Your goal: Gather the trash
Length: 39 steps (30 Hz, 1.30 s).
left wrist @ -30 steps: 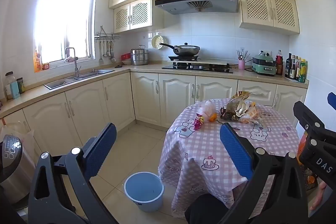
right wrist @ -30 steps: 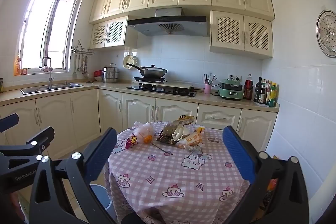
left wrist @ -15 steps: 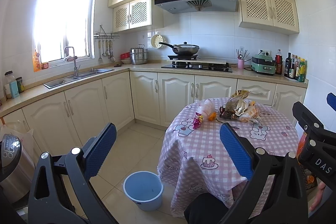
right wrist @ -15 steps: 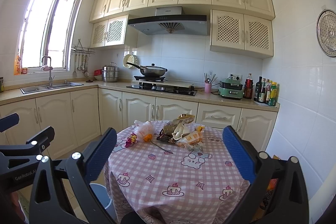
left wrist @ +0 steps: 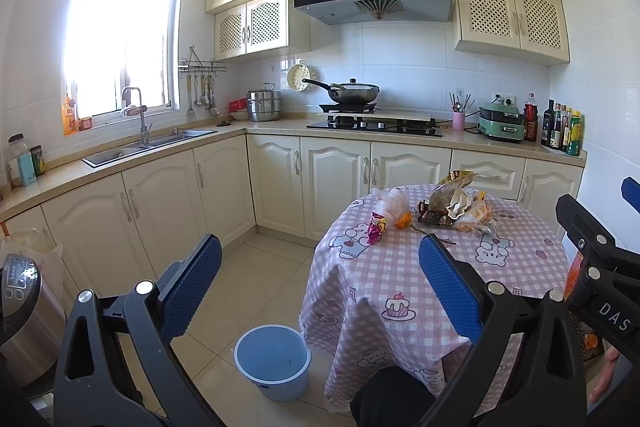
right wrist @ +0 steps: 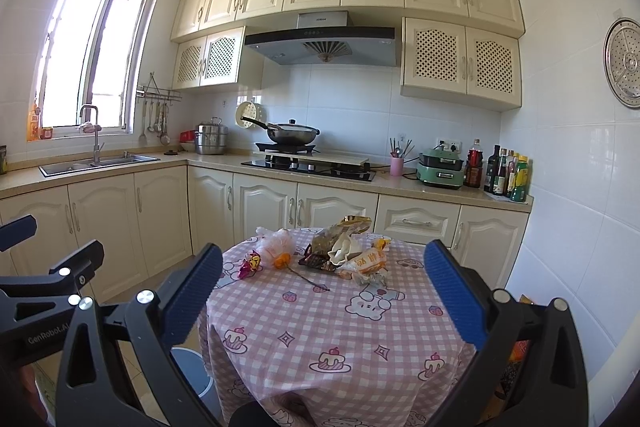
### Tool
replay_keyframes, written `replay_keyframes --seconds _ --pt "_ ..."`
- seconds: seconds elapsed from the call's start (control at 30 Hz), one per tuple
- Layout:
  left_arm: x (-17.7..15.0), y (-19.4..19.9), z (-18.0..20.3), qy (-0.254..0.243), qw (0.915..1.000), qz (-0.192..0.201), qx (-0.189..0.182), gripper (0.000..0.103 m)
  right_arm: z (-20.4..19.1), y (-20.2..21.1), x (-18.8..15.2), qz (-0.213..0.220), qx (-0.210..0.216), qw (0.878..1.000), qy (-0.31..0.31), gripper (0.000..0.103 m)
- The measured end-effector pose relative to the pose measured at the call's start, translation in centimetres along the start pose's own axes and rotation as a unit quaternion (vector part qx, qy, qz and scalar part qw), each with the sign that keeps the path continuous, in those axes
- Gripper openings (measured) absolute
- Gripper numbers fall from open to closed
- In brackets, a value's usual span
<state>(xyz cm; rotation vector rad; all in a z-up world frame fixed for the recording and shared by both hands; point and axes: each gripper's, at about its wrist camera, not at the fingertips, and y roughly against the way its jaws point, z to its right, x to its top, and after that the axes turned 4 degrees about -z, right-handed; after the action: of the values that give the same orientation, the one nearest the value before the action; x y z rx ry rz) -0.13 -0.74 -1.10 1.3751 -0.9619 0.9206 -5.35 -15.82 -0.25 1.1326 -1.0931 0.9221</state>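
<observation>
Trash (left wrist: 448,209), a heap of wrappers, a plastic bag and an orange peel, lies untouched at the far side of the round table (left wrist: 400,279); nothing looks collected, and the blue bucket (left wrist: 273,361) on the floor beside the table appears empty. The left gripper (left wrist: 320,291) hangs spread wide, well short of the table. From the right wrist, the right gripper (right wrist: 323,295) is likewise spread, empty, framing the trash (right wrist: 340,255) from a distance.
</observation>
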Motion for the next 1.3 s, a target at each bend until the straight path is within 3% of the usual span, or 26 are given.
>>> replay_keyframes --seconds 1.3 --pt "-0.2 0.0 -0.4 0.002 1.0000 -0.002 -0.001 0.095 -0.9 -0.8 -0.8 -0.001 0.003 1.000 0.007 0.099"
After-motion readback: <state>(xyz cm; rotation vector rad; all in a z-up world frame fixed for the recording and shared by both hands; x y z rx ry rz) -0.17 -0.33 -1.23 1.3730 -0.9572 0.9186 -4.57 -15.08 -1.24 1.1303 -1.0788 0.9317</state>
